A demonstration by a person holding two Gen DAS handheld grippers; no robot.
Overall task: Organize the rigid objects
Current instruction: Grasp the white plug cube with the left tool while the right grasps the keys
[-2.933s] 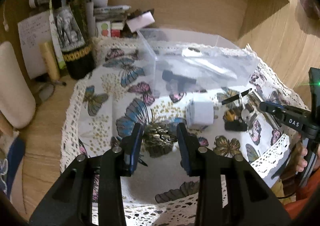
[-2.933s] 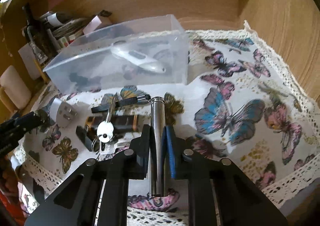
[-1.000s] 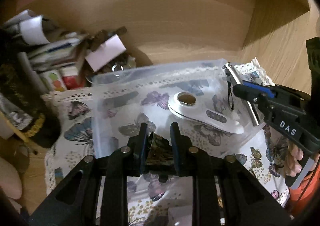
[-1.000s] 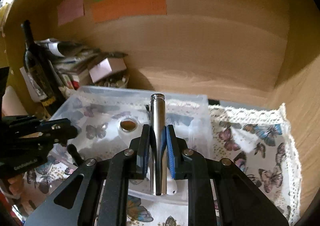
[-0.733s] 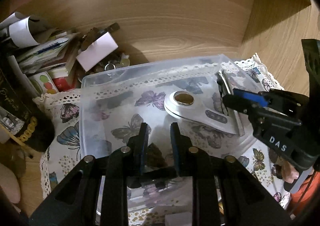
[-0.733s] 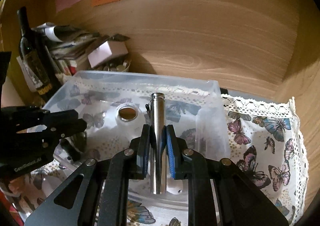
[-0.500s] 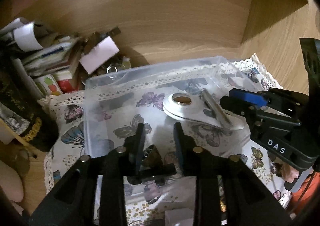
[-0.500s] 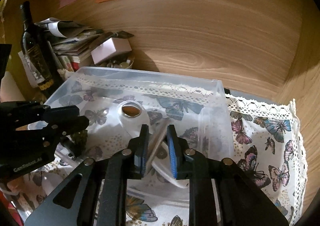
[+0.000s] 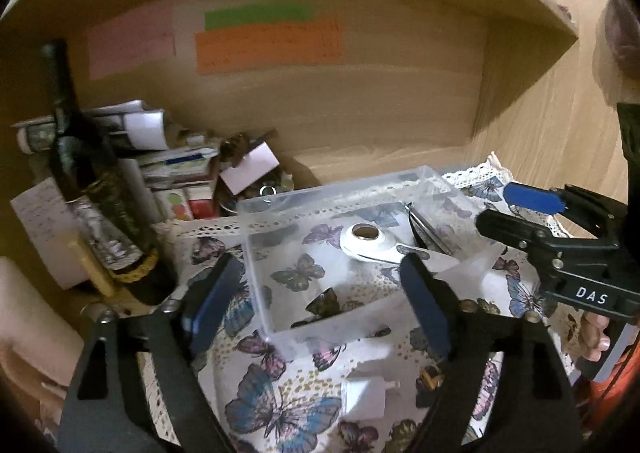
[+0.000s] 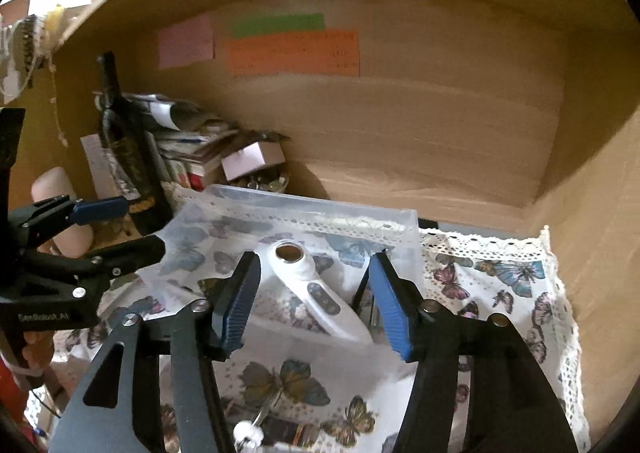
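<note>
A clear plastic box (image 9: 256, 265) (image 10: 312, 209) stands on the butterfly tablecloth (image 9: 280, 405). Inside it lie a white handheld device (image 9: 372, 243) (image 10: 316, 289), a silver metal tube (image 9: 430, 227) and a dark clip (image 9: 322, 303). My left gripper (image 9: 316, 301) is open and empty, raised above the box's near edge. My right gripper (image 10: 310, 297) is open and empty, above the box's near right side; it also shows in the left wrist view (image 9: 516, 209). A white plug adapter (image 9: 366, 393) lies on the cloth in front of the box. Keys (image 10: 250, 431) lie near the right view's bottom edge.
A dark wine bottle (image 9: 96, 193) (image 10: 128, 145) stands left of the box, beside stacked papers and small boxes (image 9: 176, 169). A wooden back wall with coloured sticky notes (image 9: 272, 47) and a wooden side wall (image 10: 592, 213) close the space.
Both grippers carried their objects over the box and opened: the left let go of the dark clip, the right let go of the silver tube. Both now sit higher and wide open.
</note>
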